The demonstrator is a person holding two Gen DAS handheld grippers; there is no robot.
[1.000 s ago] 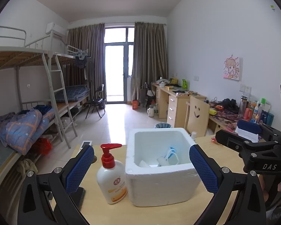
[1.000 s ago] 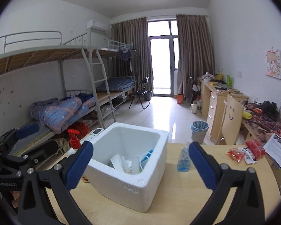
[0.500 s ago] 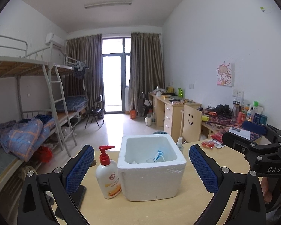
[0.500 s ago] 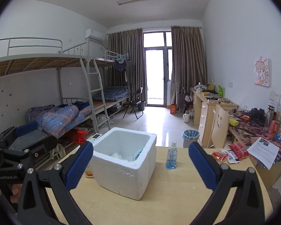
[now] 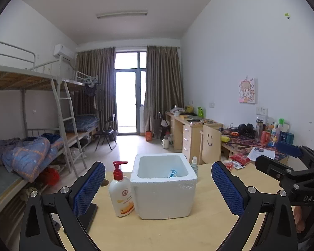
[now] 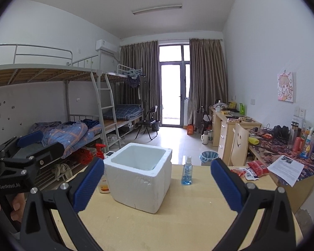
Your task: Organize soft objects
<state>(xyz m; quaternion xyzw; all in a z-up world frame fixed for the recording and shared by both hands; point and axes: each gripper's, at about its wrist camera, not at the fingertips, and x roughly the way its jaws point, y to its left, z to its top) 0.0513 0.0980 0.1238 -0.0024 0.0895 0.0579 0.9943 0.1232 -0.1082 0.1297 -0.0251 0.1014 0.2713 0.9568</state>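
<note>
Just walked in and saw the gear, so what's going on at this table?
A person holds a two-finger gripper in each hand, the left gripper and right gripper, both open and empty, facing a white foam box on the wooden table. A few small items lie inside it. A pump bottle and a spray bottle stand beside it.

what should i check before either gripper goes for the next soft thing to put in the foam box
1. Left gripper open and holding nothing: ok.
2. Right gripper open and holding nothing: ok.
3. Foam box upright with its top open: ok.
4. Room left inside the box: ok, only a few small items low down.
5. Pump bottle clear of the box: not ok, it stands right against the box's left side.
6. Next soft object located: cannot tell, only red packets lie loose on the table.
</note>
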